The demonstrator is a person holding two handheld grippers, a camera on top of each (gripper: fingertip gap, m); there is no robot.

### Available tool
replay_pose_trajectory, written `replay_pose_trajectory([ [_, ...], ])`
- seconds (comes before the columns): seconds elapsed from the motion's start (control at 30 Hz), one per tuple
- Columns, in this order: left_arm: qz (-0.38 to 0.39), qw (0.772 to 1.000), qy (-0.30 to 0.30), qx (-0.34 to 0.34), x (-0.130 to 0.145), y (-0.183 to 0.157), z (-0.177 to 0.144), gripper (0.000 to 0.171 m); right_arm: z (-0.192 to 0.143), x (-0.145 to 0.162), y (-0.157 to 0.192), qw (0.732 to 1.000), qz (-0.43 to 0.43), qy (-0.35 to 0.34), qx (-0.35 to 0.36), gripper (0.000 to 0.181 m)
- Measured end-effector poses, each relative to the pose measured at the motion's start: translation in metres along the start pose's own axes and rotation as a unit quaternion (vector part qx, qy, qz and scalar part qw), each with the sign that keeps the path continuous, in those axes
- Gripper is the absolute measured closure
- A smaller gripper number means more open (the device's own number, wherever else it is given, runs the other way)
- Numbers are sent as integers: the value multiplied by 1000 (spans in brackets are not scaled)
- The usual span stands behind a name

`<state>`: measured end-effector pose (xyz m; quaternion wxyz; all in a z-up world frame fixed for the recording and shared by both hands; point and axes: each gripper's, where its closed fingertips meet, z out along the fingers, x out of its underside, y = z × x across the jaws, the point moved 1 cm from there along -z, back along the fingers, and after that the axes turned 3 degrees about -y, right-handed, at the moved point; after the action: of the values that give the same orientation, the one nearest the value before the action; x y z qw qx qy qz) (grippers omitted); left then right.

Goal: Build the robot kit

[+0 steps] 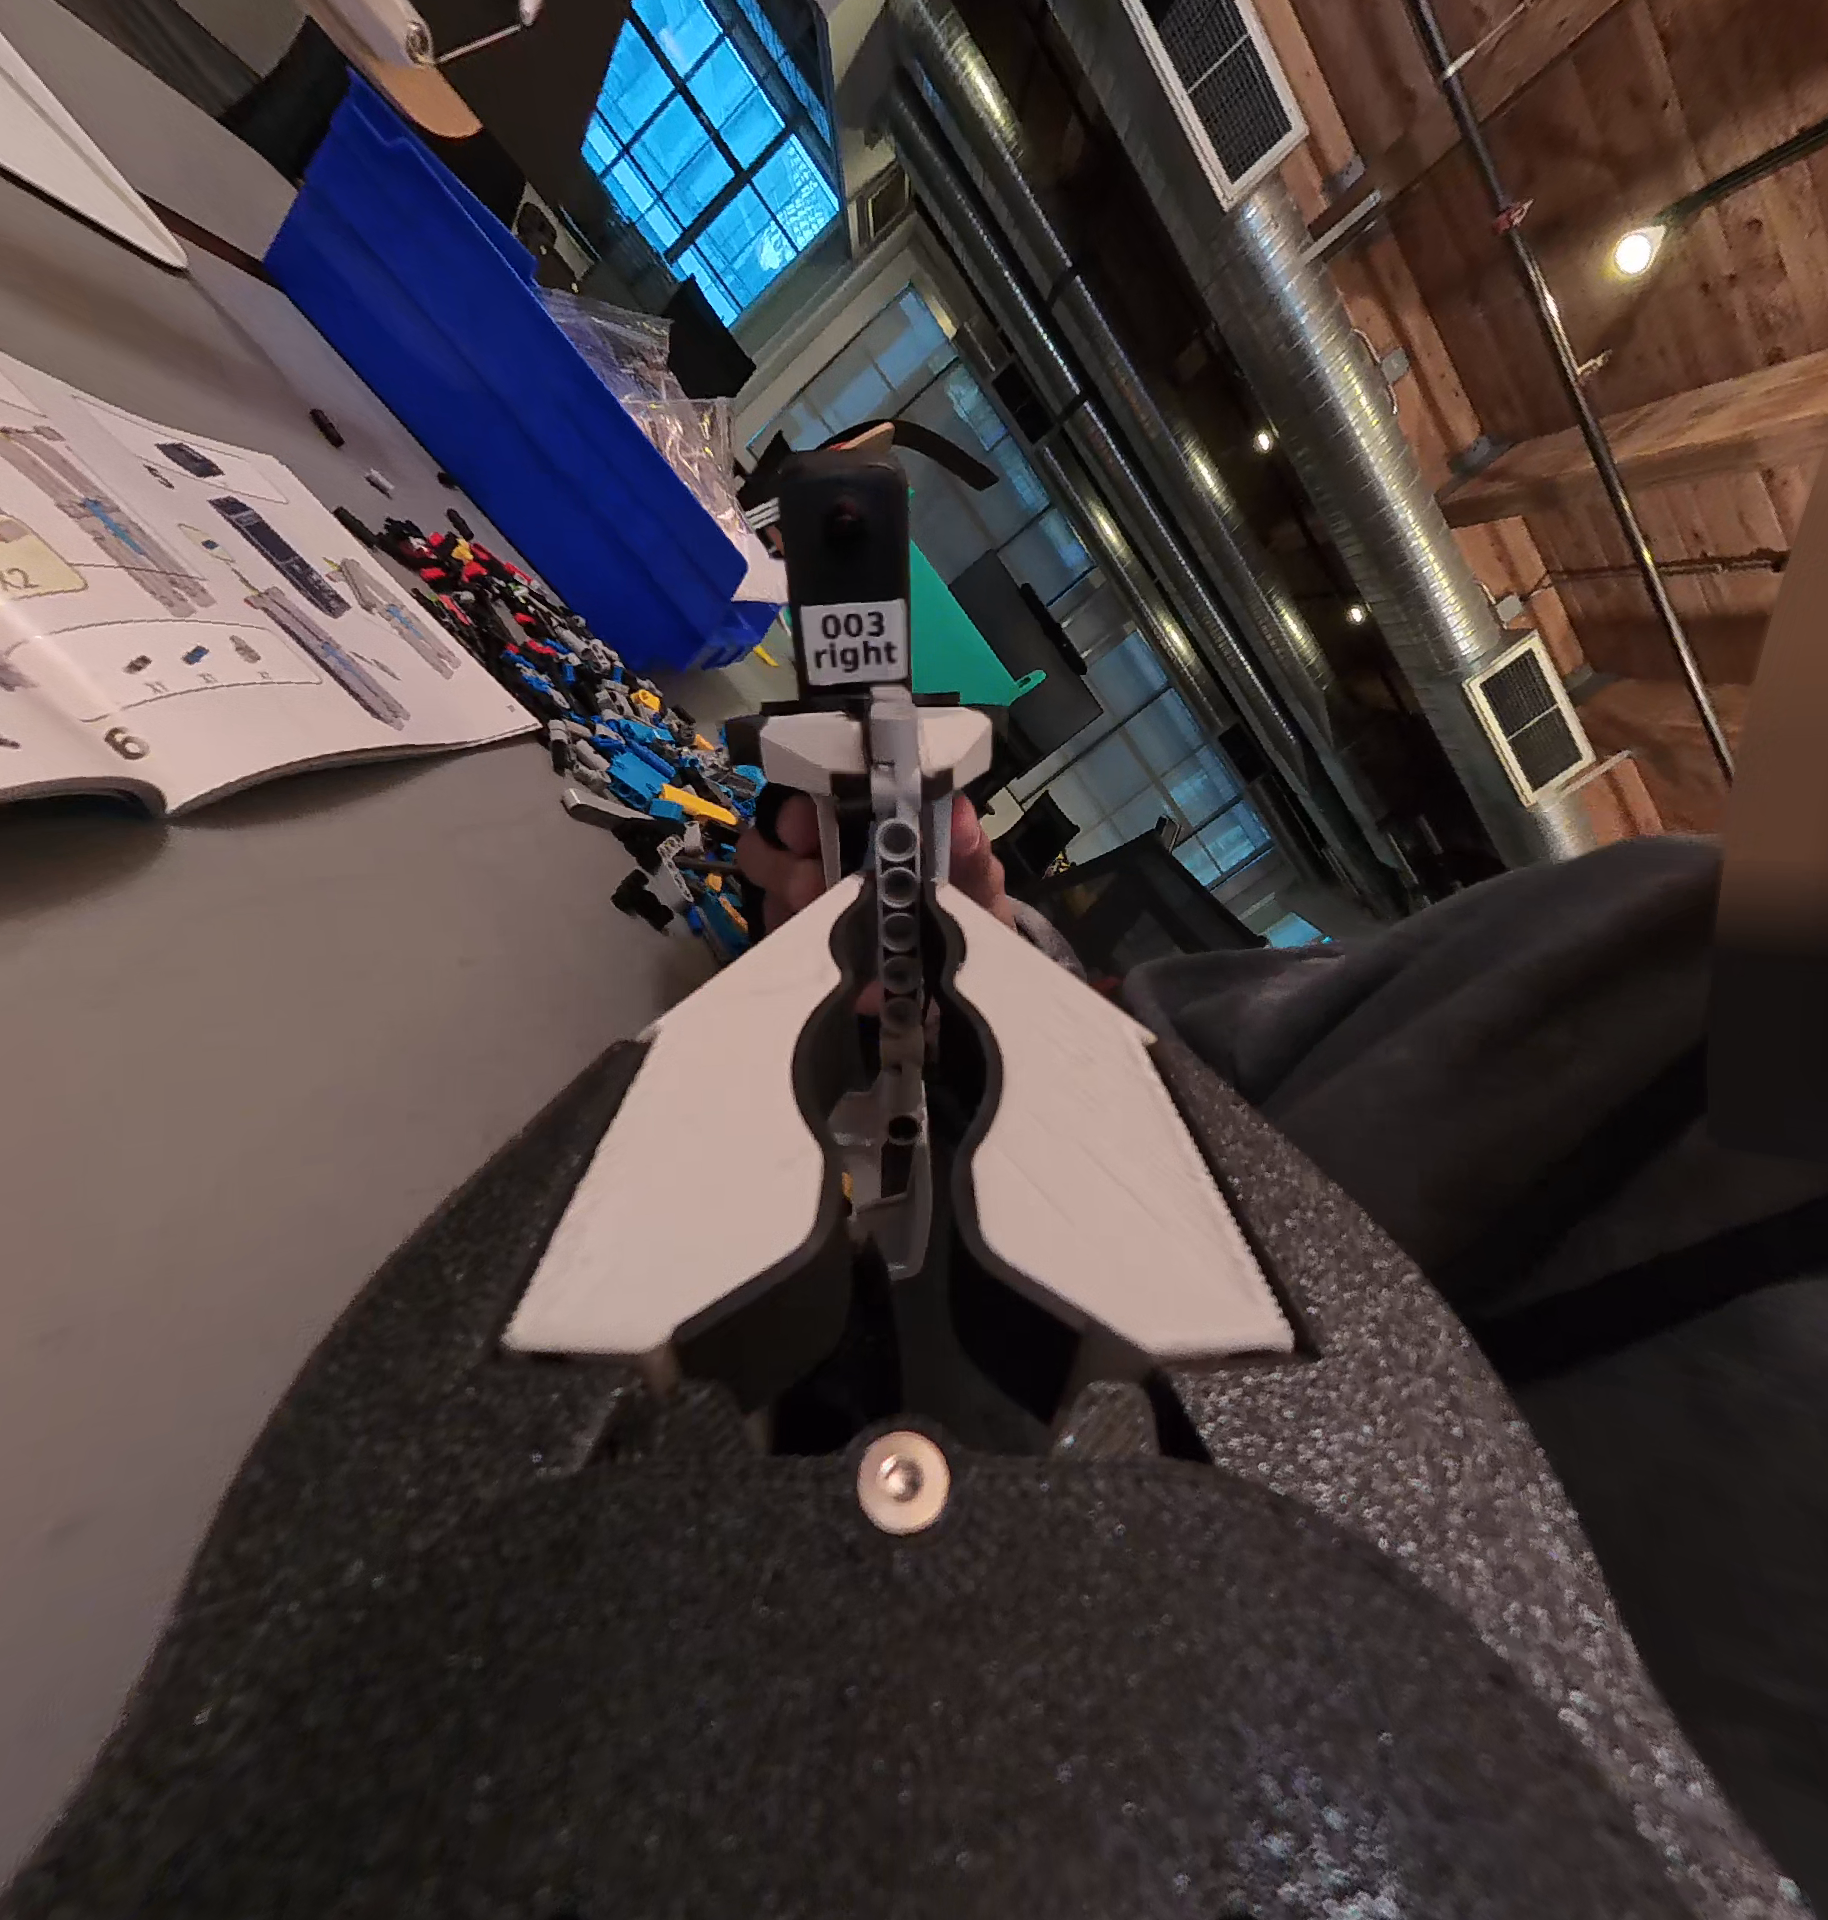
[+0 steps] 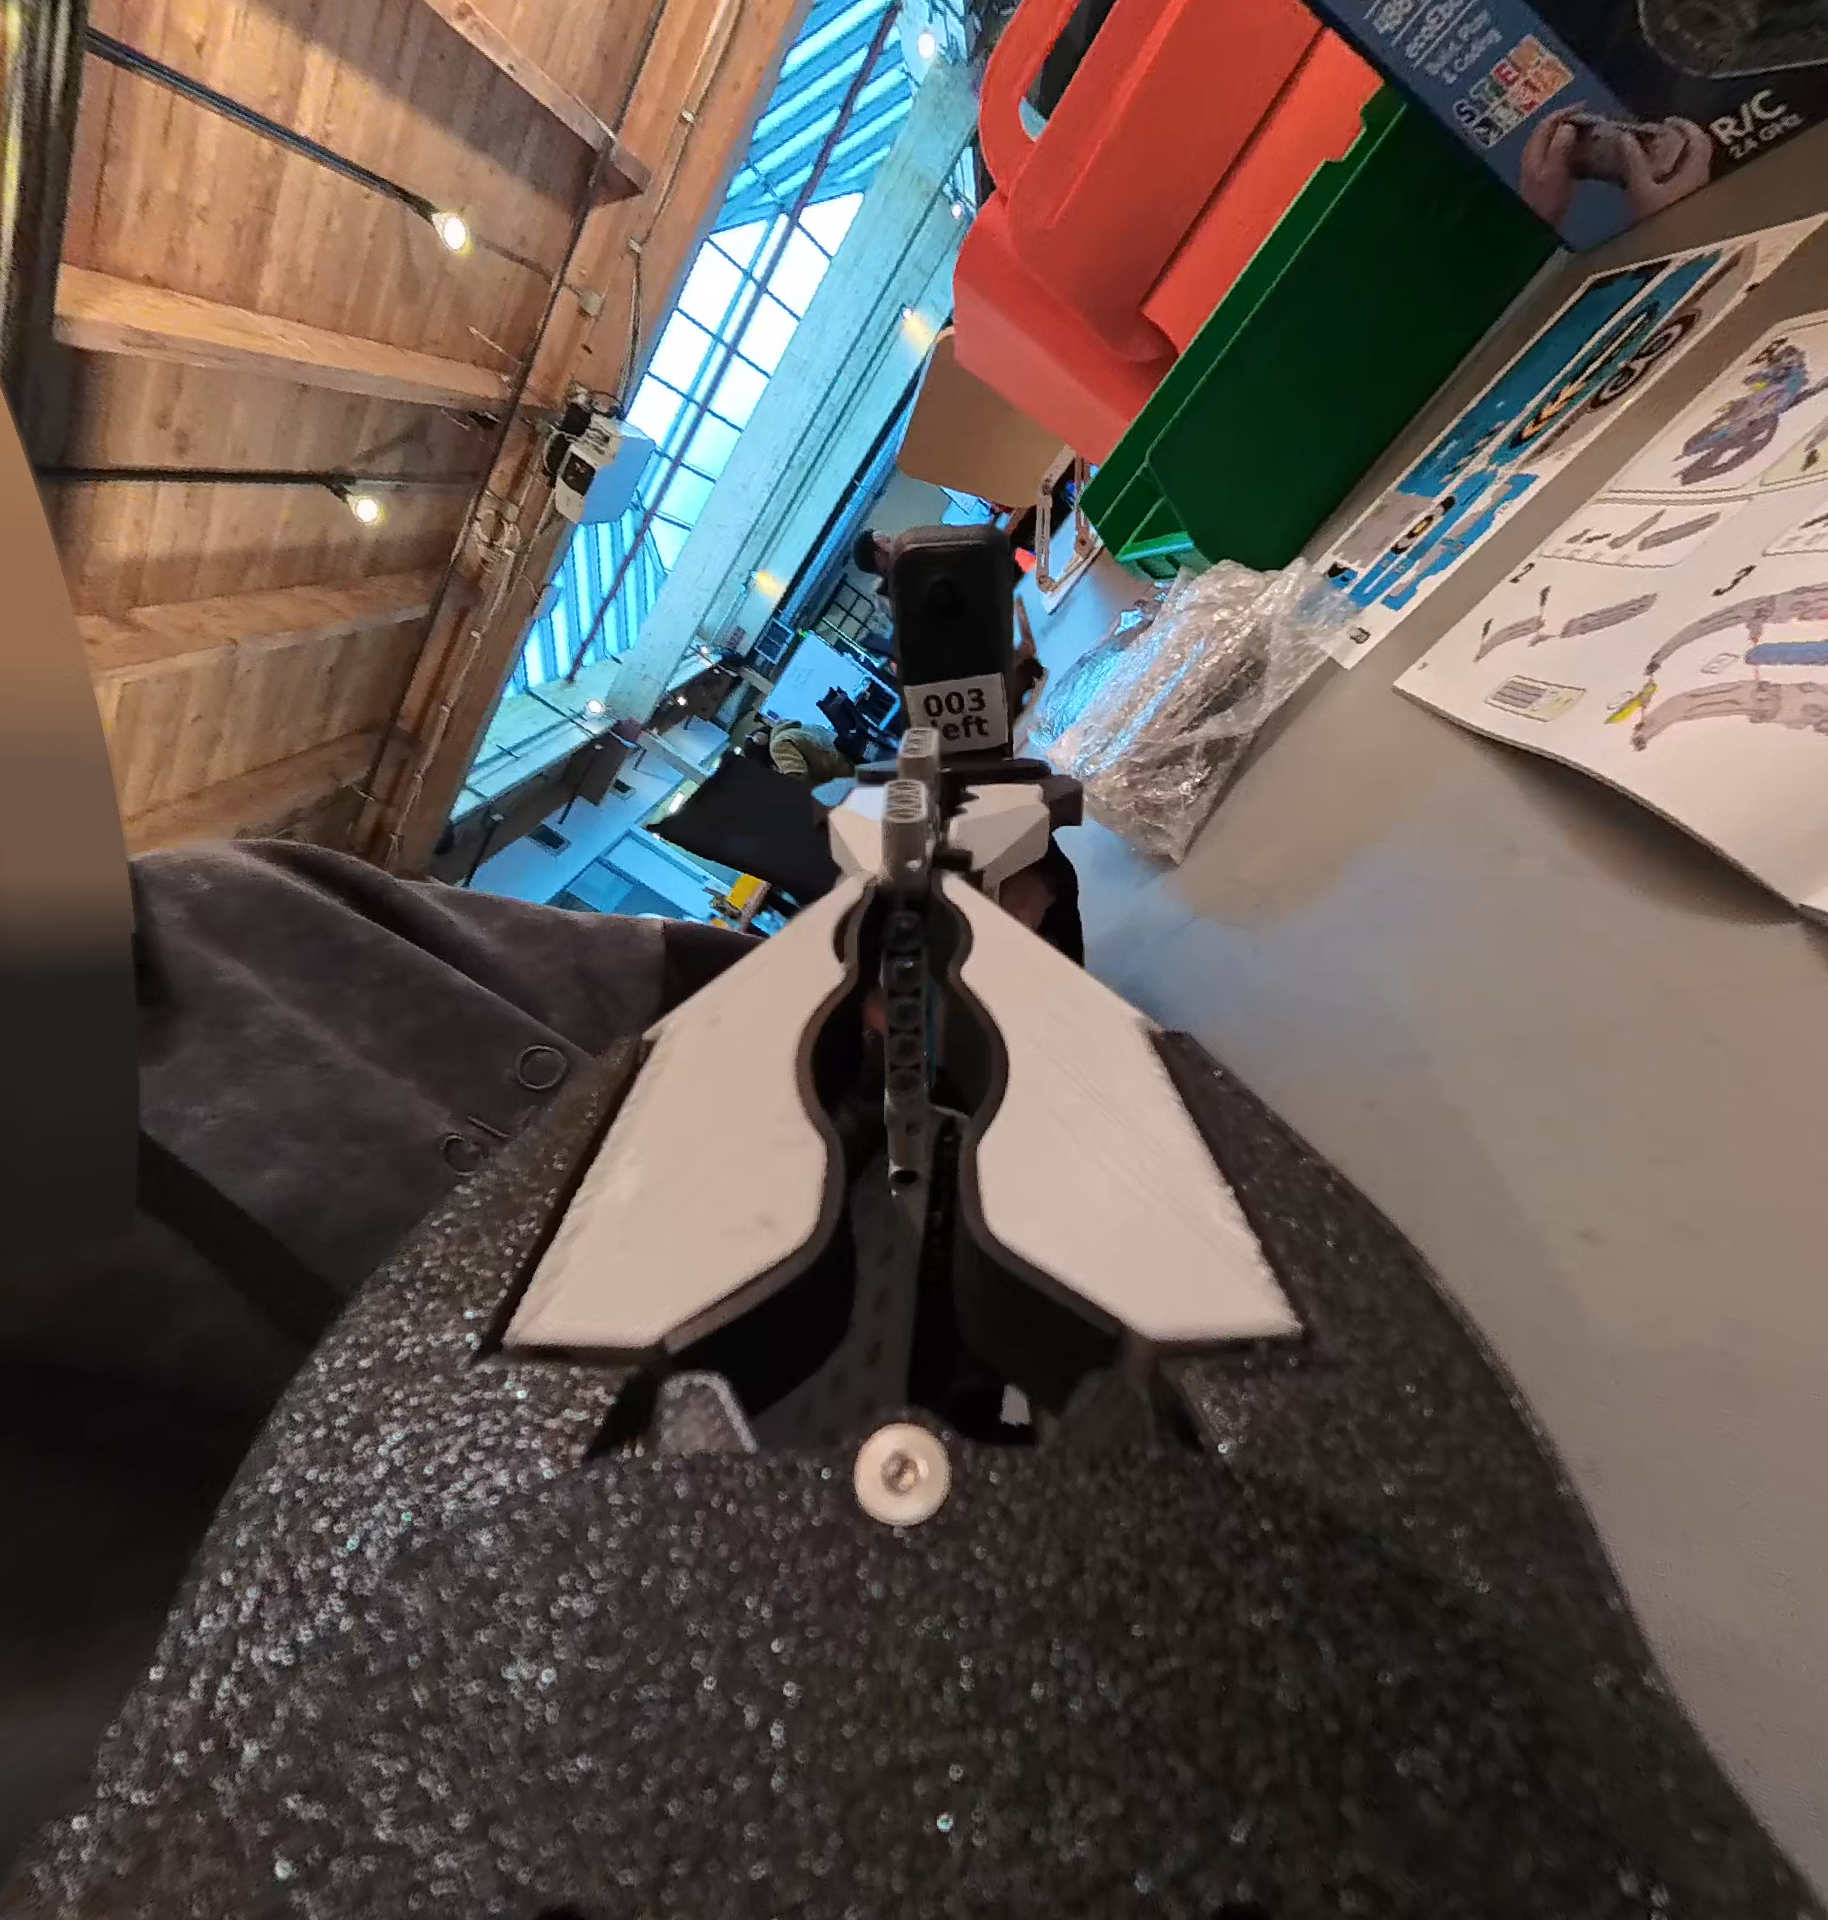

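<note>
My left gripper [image 1: 894, 935] is nearly closed, clamped on a grey holed beam [image 1: 897, 883] standing edge-on between the white fingers [image 1: 723, 1122]. My right gripper [image 2: 905, 914] is also nearly closed, pinching a dark holed beam [image 2: 905, 1049] with a grey piece [image 2: 908, 821] sticking out past the tips. The two grippers face each other nose to nose above the bench [image 1: 214, 1091]; the beams meet or overlap in the middle, cannot tell whether they are joined.

Counts, left wrist view: one blue bin [image 1: 494, 364] on the bench, one open instruction booklet [image 1: 193, 623], one loose pile of small parts [image 1: 619, 717] in black, blue, red and yellow beside the booklet, too many to count. One clear plastic bag [image 1: 661, 405] by the bin.

Right wrist view: one red bin [image 2: 1128, 239], one green bin [image 2: 1294, 395], one printed box [image 2: 1616, 94], one sticker sheet [image 2: 1512, 447], one crumpled clear bag [image 2: 1180, 686], one instruction sheet [image 2: 1699, 644]. Grey sleeve [image 2: 370, 1018] on the left.
</note>
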<state>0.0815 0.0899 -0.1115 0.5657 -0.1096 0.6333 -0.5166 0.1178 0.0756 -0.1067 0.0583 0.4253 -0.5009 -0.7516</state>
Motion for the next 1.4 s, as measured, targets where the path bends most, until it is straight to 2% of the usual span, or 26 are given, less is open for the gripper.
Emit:
replay_pose_trajectory([
  [0.4, 6, 1000, 16, -13, 6, 2, -1, 166, 1, 4, -3, 1000, -13, 10, 17, 176],
  [0.67, -10, 999, 40, -15, 14, 5, -3, 167, 0, 13, -8, 997, -37, 50, 39, 175],
  [0.77, -2, 998, 54, -21, 18, 6, -1, 167, -2, 15, -7, 997, -30, 62, 36, 175],
  [0.9, 15, 997, 68, -35, 22, 8, -1, 167, -3, 17, -11, 998, 34, 58, 16, 175],
  [1.0, 6, 997, 70, -13, 23, 1, 0, 167, -2, 18, -4, 997, 48, 63, -12, 175],
  [1.13, -23, 996, 89, -13, 32, 6, 0, 168, -4, 24, -7, 995, -18, 99, 29, 175],
  [1.27, -49, 994, 98, 0, 38, 5, 2, 168, -7, 28, -6, 993, -5, 118, 22, 176],
  [1.33, -42, 994, 97, 6, 37, 2, 3, 168, -6, 26, -4, 994, 23, 106, 0, 176],
  [1.4, -31, 993, 109, -11, 42, 6, 5, 167, -6, 28, -8, 994, 25, 109, 12, 176],
])
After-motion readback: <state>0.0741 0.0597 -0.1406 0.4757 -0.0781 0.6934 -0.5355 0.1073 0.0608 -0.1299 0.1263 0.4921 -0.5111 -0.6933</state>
